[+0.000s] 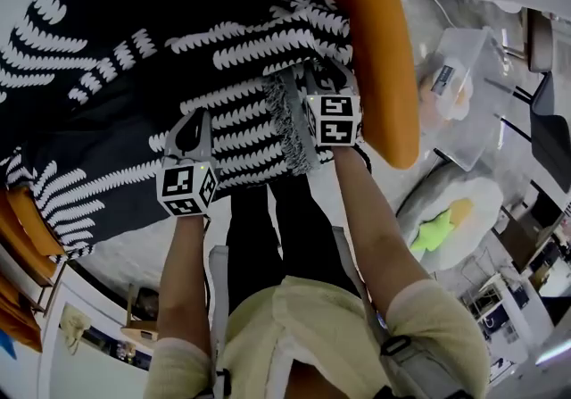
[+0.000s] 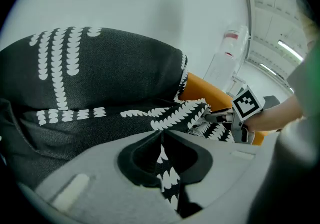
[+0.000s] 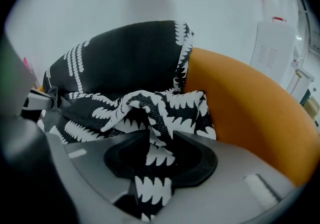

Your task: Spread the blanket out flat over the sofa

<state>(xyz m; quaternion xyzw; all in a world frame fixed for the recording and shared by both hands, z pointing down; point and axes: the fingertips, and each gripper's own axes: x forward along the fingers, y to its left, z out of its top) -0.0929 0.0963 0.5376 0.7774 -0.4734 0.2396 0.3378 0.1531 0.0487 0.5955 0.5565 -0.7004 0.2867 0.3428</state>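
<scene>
Fingers, left (image 2: pixel 136 164) and right (image 3: pixel 192 160), tight on blanket (image 1: pixel 134 49)

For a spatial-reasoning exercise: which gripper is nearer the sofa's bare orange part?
Right. The right gripper is beside the sofa's orange part; the left gripper is farther off, over the blanket.

Black blanket (image 1: pixel 134 58) with white leaf rows drapes, rumpled at its edge, over orange sofa (image 1: pixel 379 49)

A lab-like workroom: orange sofa (image 1: pixel 379 58) near clear plastic bins (image 1: pixel 466 112), strip ceiling lights (image 2: pixel 290 50).
</scene>
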